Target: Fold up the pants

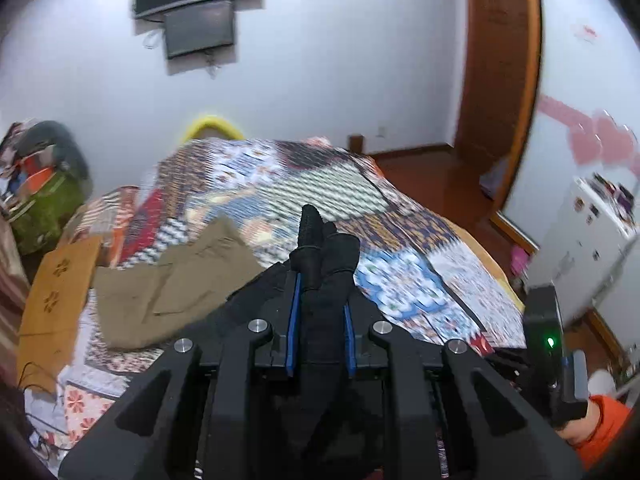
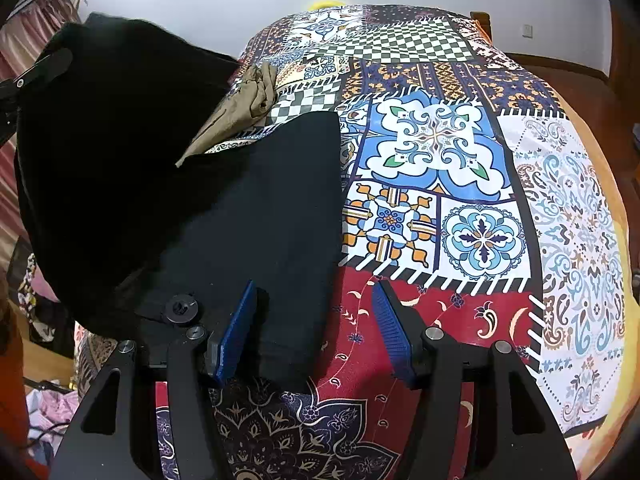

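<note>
Pants (image 2: 256, 216) lay on bedspread (image 2: 460, 152), toward its left side in right wrist view, one part lifted up and leftward to left gripper (image 1: 320, 300). Bunched fabric clamped between left gripper's fingers (image 1: 294, 320), raised above bed. Second garment (image 1: 172, 284) spread on bedspread behind and left of pants. Right gripper (image 2: 316, 332) just above near edge of bed, left finger over pants hem, right finger over bare bedspread. Screens (image 1: 200, 4) on wall beyond bed; doorway (image 1: 496, 80) to right.

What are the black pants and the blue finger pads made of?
The black pants look like soft matte woven cloth: they drape, bunch and carry a button. The blue pads look like ridged rubber or plastic, judging by fine ribbing. The left gripper pinches the pants; the right gripper is open.
</note>
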Available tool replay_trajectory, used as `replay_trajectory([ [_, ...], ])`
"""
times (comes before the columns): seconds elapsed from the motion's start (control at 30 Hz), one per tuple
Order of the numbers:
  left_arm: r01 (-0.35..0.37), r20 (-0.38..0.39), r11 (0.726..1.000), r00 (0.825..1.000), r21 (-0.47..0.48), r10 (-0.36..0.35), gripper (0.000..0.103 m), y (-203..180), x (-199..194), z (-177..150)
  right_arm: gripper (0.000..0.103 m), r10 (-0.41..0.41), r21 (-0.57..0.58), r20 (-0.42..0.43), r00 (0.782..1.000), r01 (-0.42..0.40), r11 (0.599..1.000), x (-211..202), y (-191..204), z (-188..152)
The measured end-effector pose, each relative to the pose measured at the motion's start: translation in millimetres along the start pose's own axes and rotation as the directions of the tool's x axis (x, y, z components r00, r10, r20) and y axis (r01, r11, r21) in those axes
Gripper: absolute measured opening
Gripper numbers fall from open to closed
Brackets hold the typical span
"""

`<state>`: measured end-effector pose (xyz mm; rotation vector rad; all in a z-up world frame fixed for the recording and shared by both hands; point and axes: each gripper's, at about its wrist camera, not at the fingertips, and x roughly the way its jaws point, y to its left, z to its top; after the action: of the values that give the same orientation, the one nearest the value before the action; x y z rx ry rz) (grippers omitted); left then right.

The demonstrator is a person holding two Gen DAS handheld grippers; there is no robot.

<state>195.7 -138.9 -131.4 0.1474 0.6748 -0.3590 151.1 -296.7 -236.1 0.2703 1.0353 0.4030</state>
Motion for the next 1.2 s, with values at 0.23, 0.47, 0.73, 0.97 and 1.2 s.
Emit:
replay_trajectory([
  [0.23, 0.141, -0.135, 0.989, 0.980, -0.034, -0.145, 0.018, -27.4, 35.7, -26.1, 0.056, 0.005, 0.006, 0.002, 1.000, -0.005, 1.000, -5.3, -2.2, -1.6],
  [0.47, 0.182, -0.193, 0.981, 0.962, -0.067, -0.192, 0.018, -35.8, 47.8, -43.9, 0.056, -0.009, 0.021, 0.017, 1.000, 0.009, 1.000, -19.6, -8.3, -6.4],
  [0.73, 0.214, -0.073, 0.974, 0.973, -0.075, -0.219, 0.018, -31.1, 19.3, -21.8, 0.056, -0.020, 0.019, 0.005, 1.000, 0.020, 1.000, -16.8, -8.0, -10.2],
  [0.97, 0.229, -0.211, 0.971, 0.948, -0.071, -0.239, 0.018, -46.9, 51.6, -39.4, 0.057, -0.028, 0.028, 0.011, 1.000, 0.027, 0.999, -22.0, -8.8, -10.1],
  [1.2, 0.224, -0.252, 0.974, 0.942, -0.023, -0.223, 0.031, -54.4, 50.4, -43.5, 0.057, -0.072, 0.040, 0.030, 0.997, 0.071, 0.997, -42.9, -16.5, -11.2],
])
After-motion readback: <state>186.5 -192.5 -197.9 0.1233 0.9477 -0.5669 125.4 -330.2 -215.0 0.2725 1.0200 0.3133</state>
